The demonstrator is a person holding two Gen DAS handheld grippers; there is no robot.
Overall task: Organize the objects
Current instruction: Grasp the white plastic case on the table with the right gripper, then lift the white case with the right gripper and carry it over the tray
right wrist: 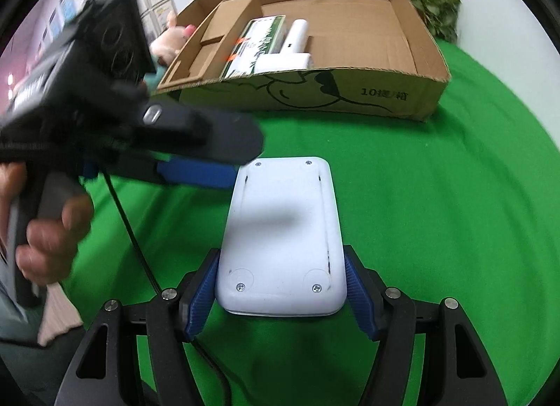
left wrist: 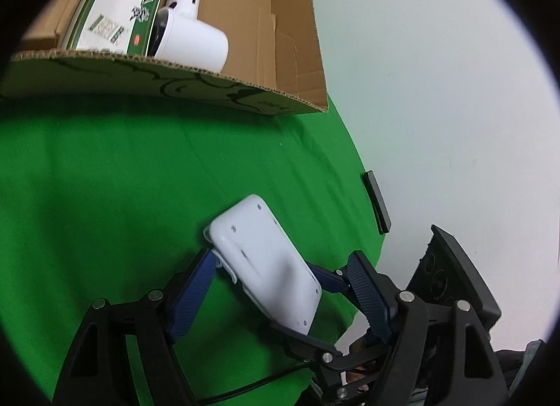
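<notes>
A green cloth (right wrist: 437, 213) covered the worktop before a pale wall (left wrist: 437, 73), with a cardboard box (right wrist: 350, 98) at 12 o'clock. The right gripper (right wrist: 281, 287) clamped its fingers on the white device (right wrist: 283, 231) at centre. The left gripper (left wrist: 280, 266) reached it with fingers spread wide, pressing nothing.

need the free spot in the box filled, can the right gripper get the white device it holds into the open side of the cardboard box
Probably yes. The right gripper is shut on the white device, and only bare green cloth lies between it and the cardboard box. The box's right half looks empty beside the hair dryer.
</notes>
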